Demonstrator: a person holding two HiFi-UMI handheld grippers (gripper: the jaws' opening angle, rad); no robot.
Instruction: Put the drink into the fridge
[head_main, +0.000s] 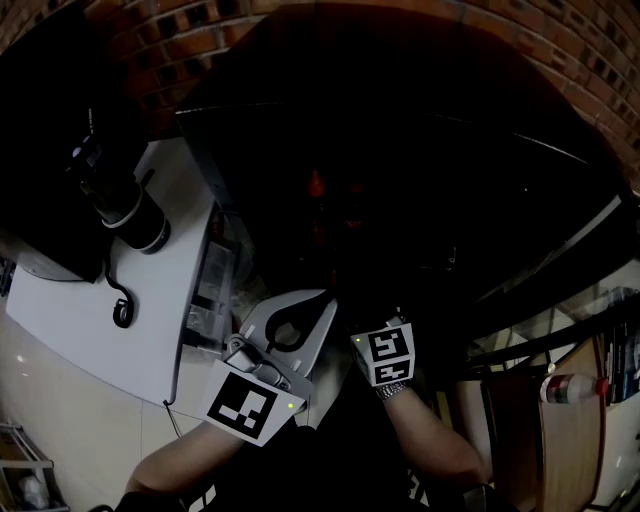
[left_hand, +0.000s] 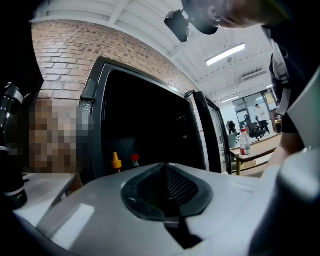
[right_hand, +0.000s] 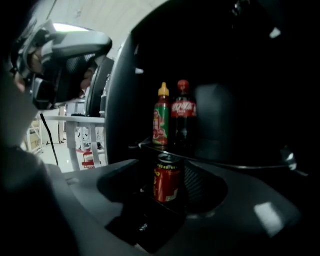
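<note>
Left claw (left_hand: 165, 189) pinched together — right claw (right_hand: 165, 187) spread wide.

The head view looks steeply down on the open fridge (head_main: 420, 170) from just before it. The left gripper view faces it level from the left, the right gripper view from nearer in. Both share the yellow-capped bottle (left_hand: 116, 161) and red-capped bottle (left_hand: 134, 161) inside.

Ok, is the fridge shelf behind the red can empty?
No, a yellow-capped sauce bottle and a cola bottle stand side by side on that shelf.
</note>
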